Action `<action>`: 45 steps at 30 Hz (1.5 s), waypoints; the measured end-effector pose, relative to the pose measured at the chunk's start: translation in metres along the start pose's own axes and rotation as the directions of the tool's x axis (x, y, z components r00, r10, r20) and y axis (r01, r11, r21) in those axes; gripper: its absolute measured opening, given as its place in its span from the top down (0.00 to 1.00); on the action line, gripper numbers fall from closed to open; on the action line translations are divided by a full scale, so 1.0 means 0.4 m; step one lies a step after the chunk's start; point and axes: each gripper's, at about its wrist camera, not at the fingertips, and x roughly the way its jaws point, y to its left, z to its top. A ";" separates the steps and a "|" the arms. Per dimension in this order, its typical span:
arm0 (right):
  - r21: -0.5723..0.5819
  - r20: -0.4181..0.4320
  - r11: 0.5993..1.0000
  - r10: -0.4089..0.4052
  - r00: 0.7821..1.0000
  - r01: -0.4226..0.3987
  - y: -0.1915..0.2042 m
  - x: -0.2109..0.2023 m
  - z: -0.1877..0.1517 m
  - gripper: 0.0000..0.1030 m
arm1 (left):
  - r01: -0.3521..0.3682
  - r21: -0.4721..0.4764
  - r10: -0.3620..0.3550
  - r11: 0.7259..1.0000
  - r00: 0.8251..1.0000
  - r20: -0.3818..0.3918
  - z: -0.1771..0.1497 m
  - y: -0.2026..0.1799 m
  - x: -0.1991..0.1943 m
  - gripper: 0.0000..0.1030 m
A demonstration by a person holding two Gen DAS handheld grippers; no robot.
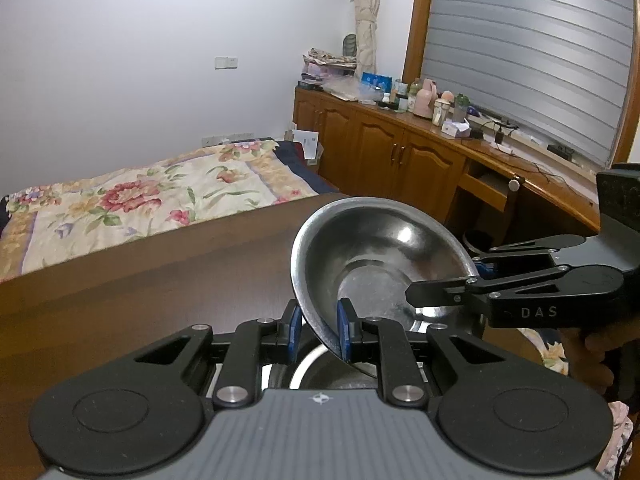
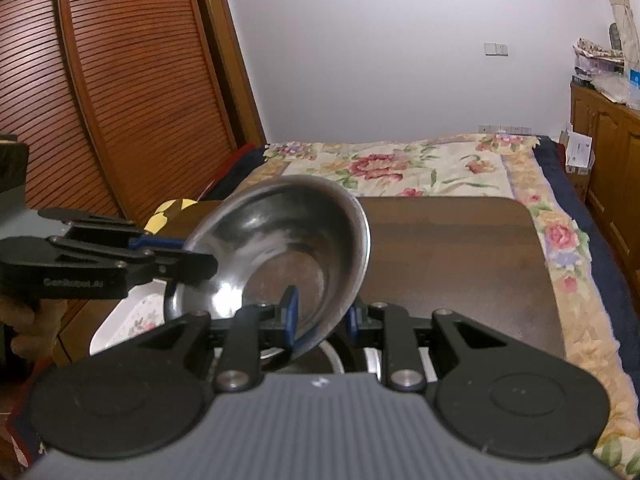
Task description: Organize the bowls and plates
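A steel bowl (image 1: pixel 376 252) is held tilted in the air above the brown table (image 1: pixel 160 280). My left gripper (image 1: pixel 318 330) is shut on its near rim. My right gripper (image 1: pixel 452 292) comes in from the right and is shut on the opposite rim. In the right wrist view the same steel bowl (image 2: pixel 288 240) tilts up, my right gripper (image 2: pixel 320 316) clamps its lower rim and my left gripper (image 2: pixel 192 264) grips the left rim. A second steel bowl (image 1: pixel 308 368) lies below, mostly hidden; it also shows in the right wrist view (image 2: pixel 320 360).
A white flowered plate (image 2: pixel 128 316) lies at the table's left side. A bed with a floral quilt (image 2: pixel 400 168) lies beyond the table (image 2: pixel 460 248). A wooden cabinet (image 1: pixel 400 148) with clutter runs along the right wall. A louvred wardrobe (image 2: pixel 120 80) stands left.
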 end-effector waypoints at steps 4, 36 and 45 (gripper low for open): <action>-0.001 -0.005 1.000 0.010 1.000 -0.010 0.011 0.000 -0.024 0.75 | -0.006 -0.014 0.006 1.000 1.000 0.007 -0.033 -0.002 -0.009 0.81; -0.026 0.000 0.999 -0.041 0.999 0.041 0.034 0.035 -0.127 0.74 | -0.111 -0.010 0.111 0.994 0.994 0.018 -0.172 -0.050 0.014 0.79; -0.047 0.026 0.997 -0.063 0.998 0.064 0.034 0.037 -0.129 0.74 | -0.114 -0.019 0.115 0.993 0.993 0.017 -0.186 -0.049 0.020 0.79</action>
